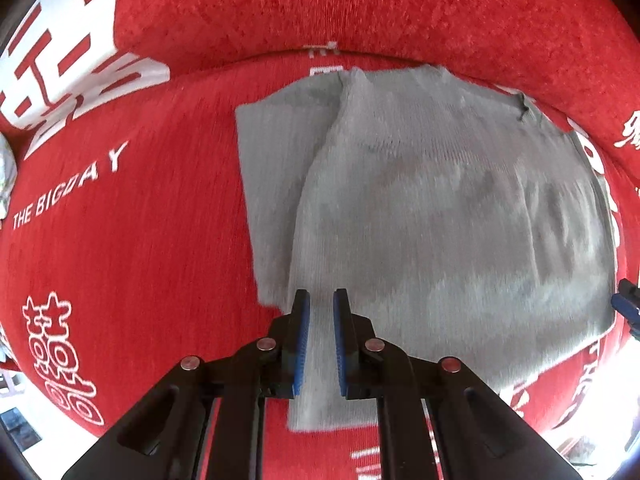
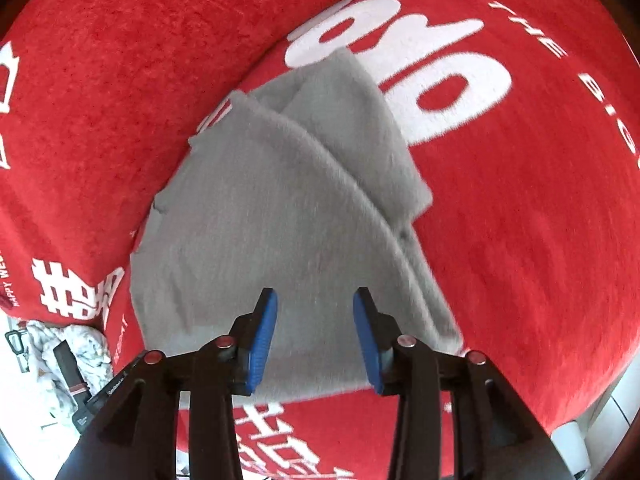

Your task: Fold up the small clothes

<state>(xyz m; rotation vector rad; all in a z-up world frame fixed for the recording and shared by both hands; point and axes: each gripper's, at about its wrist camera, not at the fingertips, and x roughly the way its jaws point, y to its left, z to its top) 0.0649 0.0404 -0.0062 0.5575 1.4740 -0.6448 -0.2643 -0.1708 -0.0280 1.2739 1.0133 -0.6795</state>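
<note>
Red printed blanket (image 1: 160,200) under a grey knit garment (image 1: 440,208); left gripper (image 1: 321,300) nearly closed, right gripper (image 2: 315,300) parted, both empty above its lower-centre edge.

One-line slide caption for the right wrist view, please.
Right hand-held gripper, jaws open, above a partly folded grey knit garment on a red plush cover with white lettering.

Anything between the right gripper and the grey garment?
Nothing visible. The right gripper hangs directly over the grey garment, which lies partly folded on the red blanket; only bare knit shows between its open jaws.
</note>
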